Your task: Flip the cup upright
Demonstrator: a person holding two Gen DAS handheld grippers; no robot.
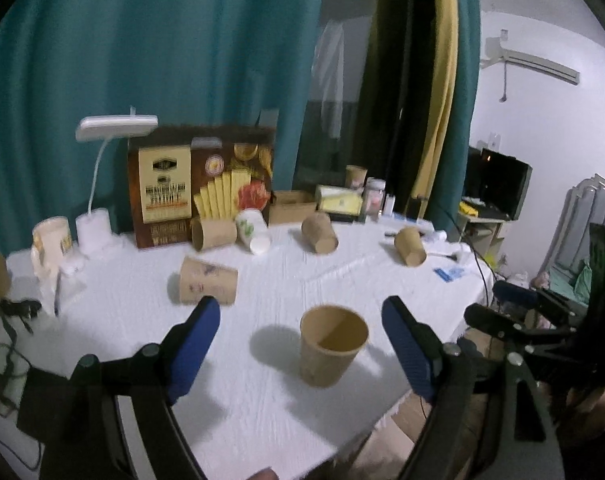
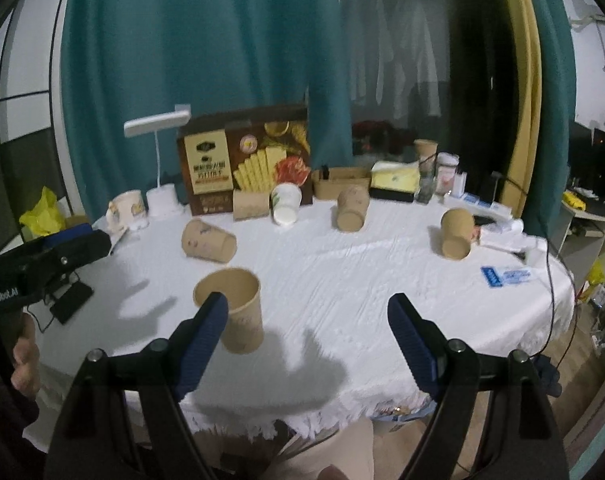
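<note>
White tablecloth (image 1: pixel 286 280) holds my upright cup (image 1: pixel 332 344); both the left gripper (image 1: pixel 300 344) and right gripper (image 2: pixel 308 336) gape empty, so careless swings could topple it.

**Both grippers open, nothing held**

The left gripper (image 1: pixel 300 346) points forward and somewhat downward, blue pads spread apart, one finger at 8 o'clock of its own view, the other at 4 o'clock; no pad presses on anything. The right gripper (image 2: pixel 308 344) shows the same pose, its jaws apart and empty. In the right wrist view, at 9 o'clock, a hand (image 2: pixel 22 354) grips the left gripper's handle, fingers curled round it.
</note>
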